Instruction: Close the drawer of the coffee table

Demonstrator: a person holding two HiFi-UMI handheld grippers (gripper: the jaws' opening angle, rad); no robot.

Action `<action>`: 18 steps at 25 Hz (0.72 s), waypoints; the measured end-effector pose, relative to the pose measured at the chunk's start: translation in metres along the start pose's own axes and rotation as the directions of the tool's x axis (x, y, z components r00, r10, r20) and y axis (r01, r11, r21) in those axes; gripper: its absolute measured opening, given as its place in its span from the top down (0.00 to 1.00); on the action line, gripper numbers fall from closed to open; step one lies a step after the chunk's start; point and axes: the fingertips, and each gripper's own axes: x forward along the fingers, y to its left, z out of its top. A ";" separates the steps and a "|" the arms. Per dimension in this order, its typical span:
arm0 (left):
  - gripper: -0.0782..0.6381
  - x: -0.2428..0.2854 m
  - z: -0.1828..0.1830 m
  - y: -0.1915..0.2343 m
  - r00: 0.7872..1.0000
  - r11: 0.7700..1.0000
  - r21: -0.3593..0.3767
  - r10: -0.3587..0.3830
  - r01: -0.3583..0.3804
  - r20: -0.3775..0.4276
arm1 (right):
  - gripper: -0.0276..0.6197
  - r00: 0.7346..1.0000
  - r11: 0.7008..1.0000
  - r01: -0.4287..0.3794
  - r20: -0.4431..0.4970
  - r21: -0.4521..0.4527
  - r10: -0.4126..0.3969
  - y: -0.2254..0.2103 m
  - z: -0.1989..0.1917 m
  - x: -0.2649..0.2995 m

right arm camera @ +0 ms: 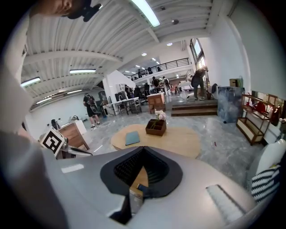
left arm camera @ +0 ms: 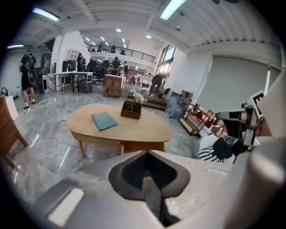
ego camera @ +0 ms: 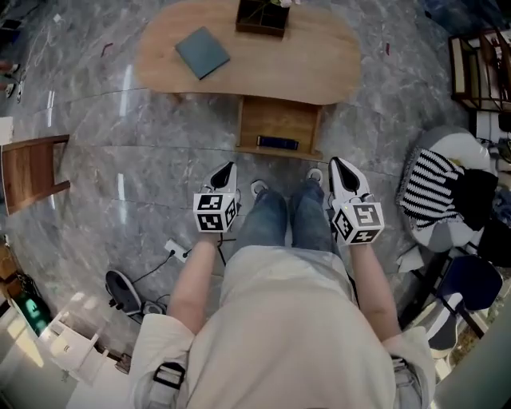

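The oval wooden coffee table (ego camera: pixel 319 60) stands ahead of me. Its drawer (ego camera: pixel 279 124) is pulled out toward me, with a dark blue flat item (ego camera: pixel 278 142) lying at its front. My left gripper (ego camera: pixel 230 166) hovers just left of the drawer front and my right gripper (ego camera: pixel 335 163) just right of it; both are shut and empty, touching nothing. In the left gripper view the closed jaws (left arm camera: pixel 145 154) point at the table (left arm camera: pixel 134 132). The right gripper view shows its closed jaws (right arm camera: pixel 142 150) with the drawer (right arm camera: pixel 140 178) seen below them.
On the tabletop lie a blue book (ego camera: pixel 201 53) and a brown box (ego camera: pixel 262 17). A wooden stool (ego camera: pixel 32 172) stands at the left, and a white seat with a striped cushion (ego camera: pixel 435 188) at the right. A power strip (ego camera: pixel 176 252) lies on the marble floor. My legs (ego camera: pixel 283 220) are between the grippers.
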 end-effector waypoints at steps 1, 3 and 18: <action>0.89 0.005 -0.005 0.004 1.000 1.000 0.003 -0.003 0.003 -0.012 | 0.95 1.000 1.000 0.020 -0.009 0.004 -0.020 -0.004 -0.008 0.001; 0.89 0.017 -0.015 0.011 0.999 1.000 0.011 -0.005 0.005 -0.036 | 0.95 0.998 0.998 0.057 -0.033 0.011 -0.057 -0.013 -0.026 0.004; 0.89 0.107 -0.097 0.066 0.987 1.000 0.027 0.016 -0.011 -0.158 | 0.93 0.963 0.989 0.148 -0.231 0.030 -0.137 -0.088 -0.178 0.060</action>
